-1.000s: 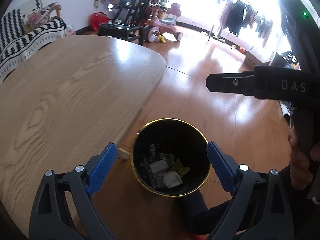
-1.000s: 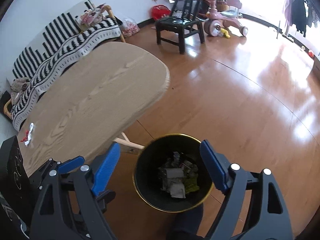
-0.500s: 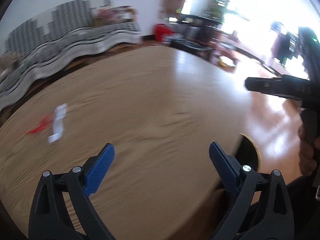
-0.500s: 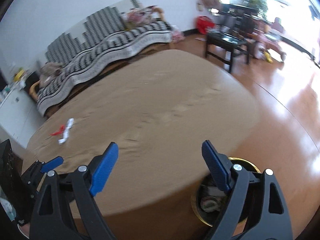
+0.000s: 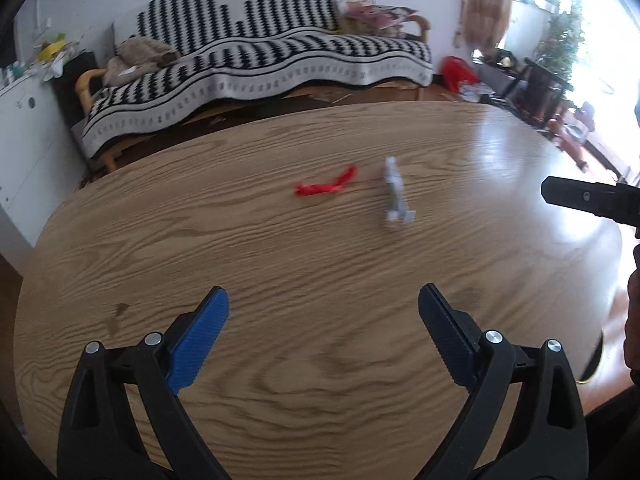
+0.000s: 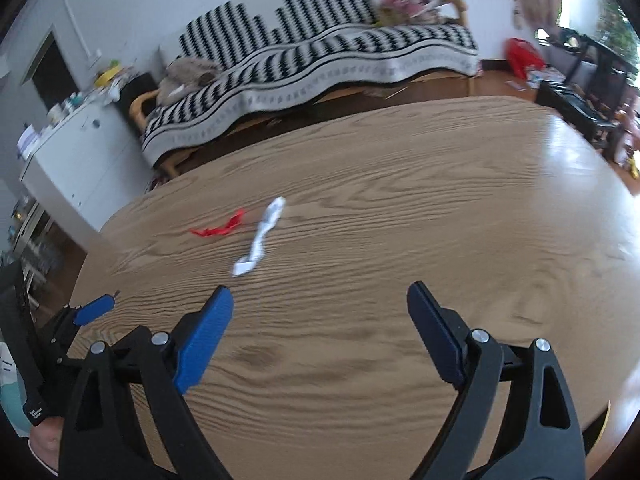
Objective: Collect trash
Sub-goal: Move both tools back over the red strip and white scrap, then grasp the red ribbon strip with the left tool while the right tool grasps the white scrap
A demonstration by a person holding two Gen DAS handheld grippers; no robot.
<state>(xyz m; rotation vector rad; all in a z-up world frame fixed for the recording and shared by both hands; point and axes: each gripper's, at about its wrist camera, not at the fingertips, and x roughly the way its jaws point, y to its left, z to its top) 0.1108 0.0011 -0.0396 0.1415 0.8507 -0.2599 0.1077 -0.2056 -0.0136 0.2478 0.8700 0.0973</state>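
Observation:
Two pieces of trash lie on the oval wooden table point(image 5: 256, 264): a twisted red scrap point(image 5: 326, 185) and a crumpled white wrapper point(image 5: 394, 196). My left gripper point(image 5: 322, 292) hovers open over the table's near part, well short of both pieces, with nothing between its blue pads. The right wrist view shows the red scrap point(image 6: 218, 230) and white wrapper point(image 6: 262, 236) ahead and to the left of my right gripper point(image 6: 319, 289), which is also open and empty. A sliver of the gold-rimmed black bin point(image 5: 593, 362) peeks out past the table's right edge.
A sofa point(image 5: 256, 56) under a black-and-white striped throw stands behind the table. A white cabinet point(image 6: 76, 152) sits at the left, a dark chair point(image 6: 580, 96) and shiny wood floor at the right. A hand point(image 5: 632, 320) holds the right tool.
Both grippers swung away from above the trash bin on the floor and over to the tabletop. The bin has slid out of view; the red scrap and white wrapper now lie ahead.

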